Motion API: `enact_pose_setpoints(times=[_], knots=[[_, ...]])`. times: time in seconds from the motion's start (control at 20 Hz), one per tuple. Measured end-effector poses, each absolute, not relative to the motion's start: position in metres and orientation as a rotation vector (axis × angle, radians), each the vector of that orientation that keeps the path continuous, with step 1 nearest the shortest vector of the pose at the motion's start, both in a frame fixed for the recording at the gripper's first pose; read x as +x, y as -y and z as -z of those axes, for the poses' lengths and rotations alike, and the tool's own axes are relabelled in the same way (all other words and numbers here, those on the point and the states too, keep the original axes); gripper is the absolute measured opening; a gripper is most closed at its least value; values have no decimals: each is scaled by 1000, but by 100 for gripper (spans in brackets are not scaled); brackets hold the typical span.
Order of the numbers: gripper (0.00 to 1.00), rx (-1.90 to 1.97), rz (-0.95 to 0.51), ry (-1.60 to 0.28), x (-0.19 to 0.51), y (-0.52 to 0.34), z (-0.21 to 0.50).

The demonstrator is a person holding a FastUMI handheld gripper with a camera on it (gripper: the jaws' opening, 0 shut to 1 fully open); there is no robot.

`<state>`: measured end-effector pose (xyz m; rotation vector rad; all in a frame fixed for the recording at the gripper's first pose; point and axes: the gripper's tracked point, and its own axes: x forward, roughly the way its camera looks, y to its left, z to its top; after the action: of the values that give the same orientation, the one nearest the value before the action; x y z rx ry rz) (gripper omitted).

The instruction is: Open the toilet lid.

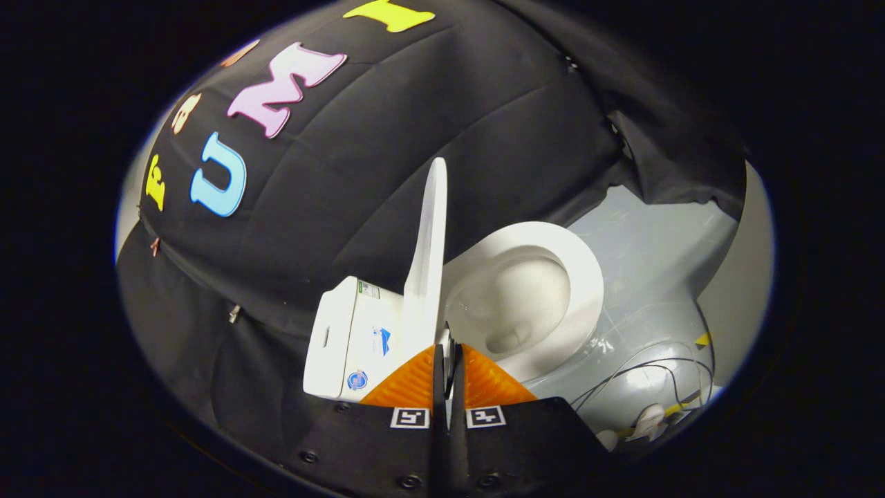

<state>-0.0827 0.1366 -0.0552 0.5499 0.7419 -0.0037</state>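
Gripper view: toilet lid (430,256) stands upright, edge-on to cam, just ahead of the fingers and rising from the hinge end by the tank (349,339). Seat ring (588,277) and bowl (518,304) fully exposed beyond and to the right of the lid. Judgement: task basically done, lid is up near vertical; only thing left would be confirming it rests back w/o falling and pulling the tool away.

Tool (448,349): fingers nearly together, just a thin slit btwn them, nothing gripped as far as I can see; tips sit close to the lid's base, contact can't be told.

Labels: small stickers on the tank side, one w/ green strip near the top, a blue logo mid, a round badge low; text too small to read. Square fiducial markers on the tool body. Cables (650,380) on the floor (657,235) right of the bowl.
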Motion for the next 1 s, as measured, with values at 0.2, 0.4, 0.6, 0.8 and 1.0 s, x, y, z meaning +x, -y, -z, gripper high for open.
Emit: enact_pose_setpoints(times=[0.2,0.4,0.6,0.8,1.0], knots=[[5,468,21,-751,-82,-156,41],[5,420,28,-743,-79,-177,32],[5,367,55,-726,-76,-195,24],[5,310,59,-713,-75,-219,14],[5,264,65,-693,-74,-241,7]])
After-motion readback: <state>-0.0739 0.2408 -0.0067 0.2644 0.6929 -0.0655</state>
